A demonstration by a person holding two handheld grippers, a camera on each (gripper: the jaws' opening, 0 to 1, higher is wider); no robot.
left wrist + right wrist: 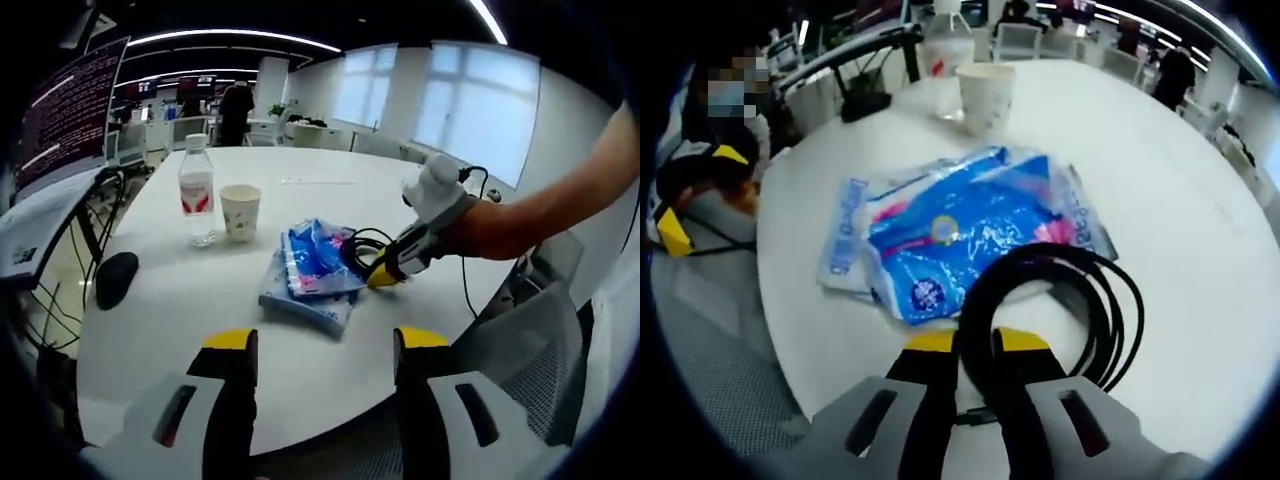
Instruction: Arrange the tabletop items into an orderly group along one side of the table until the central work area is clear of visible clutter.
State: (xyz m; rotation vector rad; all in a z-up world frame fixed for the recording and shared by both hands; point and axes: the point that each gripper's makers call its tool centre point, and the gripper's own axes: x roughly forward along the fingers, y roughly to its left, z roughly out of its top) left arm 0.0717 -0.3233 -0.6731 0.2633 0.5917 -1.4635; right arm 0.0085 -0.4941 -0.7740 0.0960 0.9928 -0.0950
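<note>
A stack of blue plastic packets [312, 265] [960, 225] lies in the middle of the white round table [330, 190]. A coiled black cable [358, 250] [1085, 300] rests partly on the packets' near edge. My right gripper [977, 345] [385, 272] is shut on a strand of that cable, low over the table beside the packets. A clear water bottle [197, 190] [948, 45] with a red label and a paper cup [240, 212] [986, 95] stand side by side beyond the packets. My left gripper [325, 345] is open and holds nothing, above the table's near edge.
A black mouse [115, 278] [865, 105] lies near the table's left edge. A monitor [70, 110] and cables stand past that edge. A grey mesh chair [540, 350] sits by the table's right side, under the person's arm [560, 195].
</note>
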